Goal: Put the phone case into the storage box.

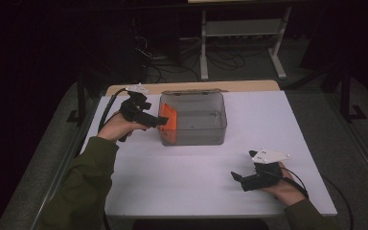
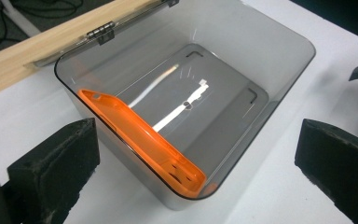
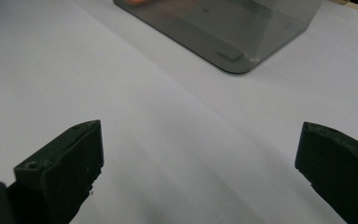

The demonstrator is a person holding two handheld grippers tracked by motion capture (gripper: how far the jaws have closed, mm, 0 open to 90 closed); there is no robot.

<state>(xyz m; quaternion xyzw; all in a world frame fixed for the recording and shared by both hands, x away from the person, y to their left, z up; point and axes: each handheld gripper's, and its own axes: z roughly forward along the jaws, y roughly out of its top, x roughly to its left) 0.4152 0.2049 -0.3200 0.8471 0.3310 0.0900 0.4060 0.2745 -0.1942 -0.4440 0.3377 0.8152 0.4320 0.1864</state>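
A clear grey plastic box (image 1: 206, 134) stands on the white table (image 1: 172, 182), its lid folded back. An orange phone case (image 1: 168, 122) leans on edge against the box's inner left wall; the left gripper view shows the case (image 2: 144, 140) slanting inside the box (image 2: 279, 42). My left gripper (image 1: 160, 122) hovers at the box's left rim, right by the case, and in its own view the left gripper (image 2: 196, 158) is open with nothing between its fingers. My right gripper (image 1: 237, 178) rests open near the table's front right, empty in the right gripper view (image 3: 198, 163).
A wooden strip (image 1: 191, 87) runs along the table's far edge behind the box. Beyond it stand a metal shelf frame (image 1: 242, 33) and floor cables (image 1: 172, 67). The box's near corner (image 3: 233, 51) shows ahead of my right gripper.
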